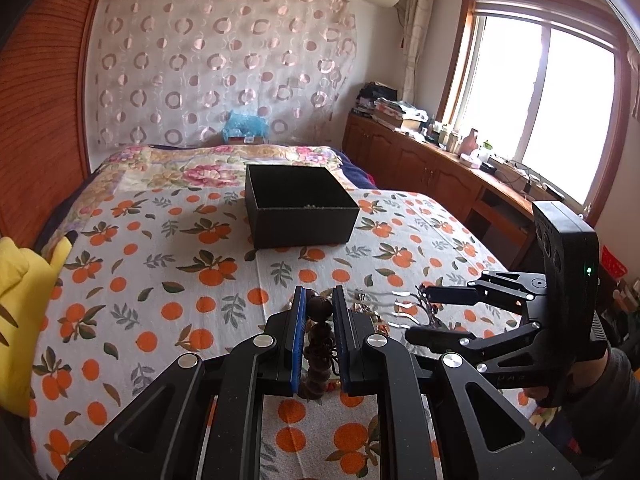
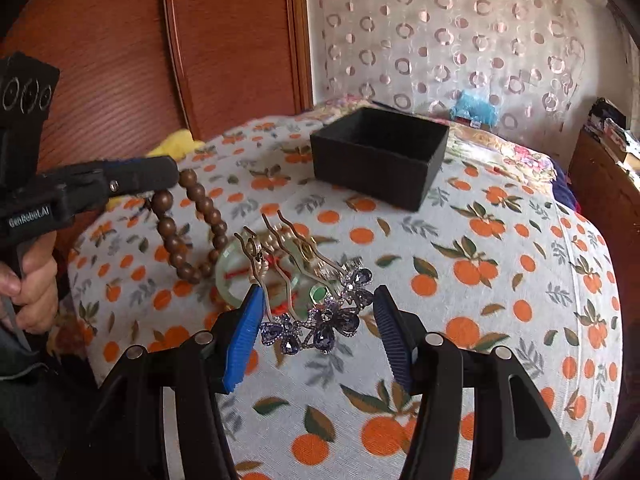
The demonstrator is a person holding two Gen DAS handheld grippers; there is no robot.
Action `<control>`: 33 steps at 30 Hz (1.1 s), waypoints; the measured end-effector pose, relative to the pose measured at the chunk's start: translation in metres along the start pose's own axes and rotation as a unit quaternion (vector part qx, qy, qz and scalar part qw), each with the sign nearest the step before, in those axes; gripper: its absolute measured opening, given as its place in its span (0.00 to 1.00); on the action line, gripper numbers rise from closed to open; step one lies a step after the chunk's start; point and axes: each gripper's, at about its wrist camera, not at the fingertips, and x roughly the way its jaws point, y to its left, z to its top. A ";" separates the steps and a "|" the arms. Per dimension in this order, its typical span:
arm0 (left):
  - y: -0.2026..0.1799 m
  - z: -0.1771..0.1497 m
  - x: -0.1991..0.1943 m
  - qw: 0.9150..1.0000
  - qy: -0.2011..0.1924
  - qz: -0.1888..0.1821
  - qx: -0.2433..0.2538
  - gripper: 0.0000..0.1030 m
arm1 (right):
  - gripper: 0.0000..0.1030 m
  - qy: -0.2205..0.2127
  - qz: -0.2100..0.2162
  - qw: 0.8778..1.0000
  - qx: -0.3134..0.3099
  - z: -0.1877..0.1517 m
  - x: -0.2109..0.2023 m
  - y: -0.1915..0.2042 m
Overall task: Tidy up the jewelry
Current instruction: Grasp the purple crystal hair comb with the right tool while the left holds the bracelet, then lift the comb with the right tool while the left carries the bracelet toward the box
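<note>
At lower centre, right tool [image 2: 318,328] gaped around purple hairpin [image 2: 320,326], prongs aimed toward box [image 2: 378,156]; left tool [image 1: 319,312] clamped bead bracelet [image 1: 320,344].

Black box [image 1: 301,216], orange-print bedsheet [image 1: 160,280]

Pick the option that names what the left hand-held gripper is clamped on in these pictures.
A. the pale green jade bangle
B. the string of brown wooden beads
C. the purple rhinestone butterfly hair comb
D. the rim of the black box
B: the left hand-held gripper has its blue pads closed on the string of brown wooden beads, which hangs from it above the orange-print cloth, while the purple rhinestone butterfly hair comb lies between the right hand-held gripper's open pads.
</note>
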 end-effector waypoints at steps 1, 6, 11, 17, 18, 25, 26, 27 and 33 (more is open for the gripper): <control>-0.001 -0.001 0.004 1.000 0.004 -0.001 0.003 0.12 | 0.57 0.009 -0.002 1.000 -0.003 -0.003 0.001 -0.001; -0.009 -0.005 0.026 0.999 0.029 -0.009 0.018 0.12 | 0.57 0.037 -0.021 0.999 -0.003 -0.018 0.003 -0.015; -0.019 -0.009 0.047 0.998 0.053 -0.013 0.040 0.12 | 0.57 0.041 -0.025 0.999 0.001 -0.024 0.001 -0.021; -0.021 -0.014 0.061 0.996 0.071 -0.007 0.048 0.12 | 0.57 0.039 -0.035 0.999 -0.004 -0.027 -0.003 -0.023; -0.021 -0.014 0.061 0.996 0.072 -0.007 0.048 0.12 | 0.57 0.038 -0.035 0.999 -0.003 -0.028 -0.005 -0.024; -0.021 -0.014 0.061 0.996 0.069 -0.006 0.048 0.12 | 0.57 0.028 -0.039 0.999 0.006 -0.030 -0.019 -0.030; -0.020 -0.014 0.060 0.997 0.067 -0.006 0.048 0.12 | 0.57 0.025 -0.039 0.999 0.007 -0.030 -0.020 -0.031; -0.020 -0.013 0.059 0.997 0.066 -0.006 0.047 0.12 | 0.57 0.024 -0.040 0.999 0.008 -0.029 -0.021 -0.031; -0.018 -0.003 0.049 0.998 0.050 -0.010 0.041 0.12 | 0.57 0.013 -0.041 0.999 0.012 -0.022 -0.022 -0.033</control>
